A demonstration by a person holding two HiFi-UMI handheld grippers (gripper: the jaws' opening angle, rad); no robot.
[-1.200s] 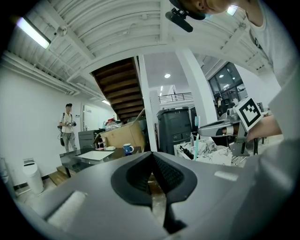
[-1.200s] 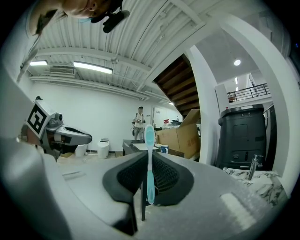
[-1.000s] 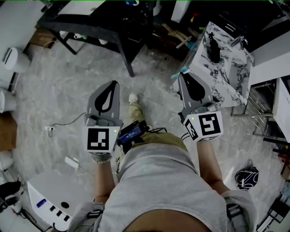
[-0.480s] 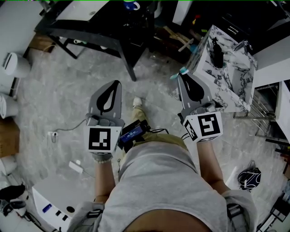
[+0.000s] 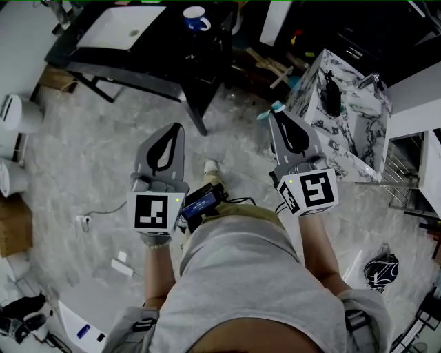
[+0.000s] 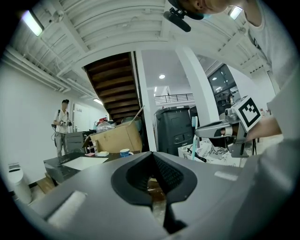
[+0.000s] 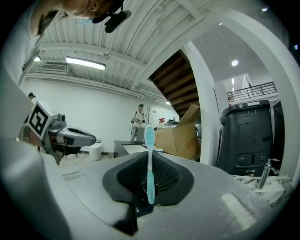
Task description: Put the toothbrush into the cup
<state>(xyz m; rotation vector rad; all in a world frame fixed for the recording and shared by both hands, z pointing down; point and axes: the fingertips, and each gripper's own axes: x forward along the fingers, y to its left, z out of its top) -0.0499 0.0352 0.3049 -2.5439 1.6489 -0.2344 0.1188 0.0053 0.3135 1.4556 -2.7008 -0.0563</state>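
We start at the right gripper [image 7: 149, 158], where the two jaws are closed on a teal and white toothbrush [image 7: 150, 165]. They pinch it along the lower handle, so it stands upright between the dark ribbed pads. Its bristle end rises clear above the jaw tips. In the head view that end pokes out just past the gripper's nose, over the grey floor and beside the corner of a marble-patterned counter [image 5: 358, 127]. A dark bottle [image 5: 331, 96] stands on that counter.

On the left gripper [image 6: 152, 159] we see the jaws pressed together with nothing between them. It is held level, side by side with the right gripper, and the two are well apart. Each one is gripped behind its marker cube by one of the person's hands, out in front of the grey shirt.

The cup [image 5: 196, 18], blue and white with a handle, stands on a black table [image 5: 148, 62] at the top of the head view. It sits next to a white board [image 5: 120, 27] lying flat on the tabletop. It is ahead of both grippers and well apart from the toothbrush, with open floor between them.

Further out, the left gripper view shows a cardboard box [image 6: 117, 138] and a tall black bin [image 6: 173, 129] beyond the table. A person [image 6: 61, 126] stands near the far wall under a dark staircase.
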